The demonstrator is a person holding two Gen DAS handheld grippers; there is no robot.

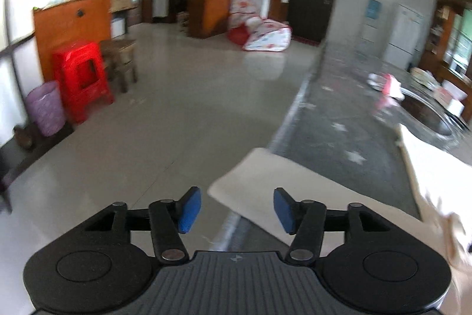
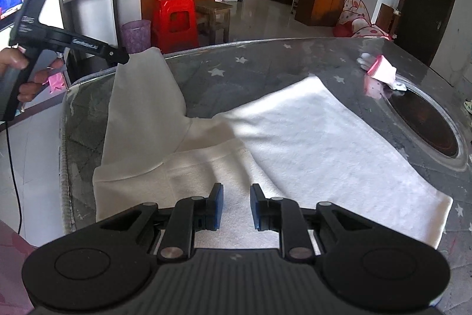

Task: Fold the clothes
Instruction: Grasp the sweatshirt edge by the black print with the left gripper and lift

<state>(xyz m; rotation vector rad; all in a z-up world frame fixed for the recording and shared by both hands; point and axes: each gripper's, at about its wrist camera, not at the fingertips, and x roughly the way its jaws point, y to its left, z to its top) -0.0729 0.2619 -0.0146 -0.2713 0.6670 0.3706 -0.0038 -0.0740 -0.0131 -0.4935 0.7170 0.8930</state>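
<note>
**White garment on a star-print table, one sleeve lying toward the table's edge**

The white knitted cotton garment (image 2: 318, 143) lies flat on the grey quilted table cover with white stars (image 2: 265, 70). Its body spreads broad and smooth toward the right. One long sleeve (image 2: 144, 105) runs out to the rounded left edge of the table and its end lies at the rim, as the left wrist view shows (image 1: 253, 182). A folded layer with a stitched hem lies at the near edge.

The right gripper (image 2: 235, 205), black with blue pads, hovers low over the near part of the garment. Its jaws stand a narrow gap apart, with no cloth pinched between them.

The left gripper (image 1: 237, 210), held by a hand (image 2: 20, 76), sits at the table's left rim beside the sleeve end. Its jaws stand wide, with nothing between them.

A small pink and white cloth (image 2: 380, 70) rests near the far right rim, beside a dark oval inset (image 2: 424, 123) in the table.

Beyond the left edge lies open glossy tiled floor (image 1: 183, 96). A red plastic stool (image 1: 81, 78), a brown wooden stool (image 1: 121, 61) and a lilac waste bin (image 1: 47, 108) stand well apart from the table.
</note>
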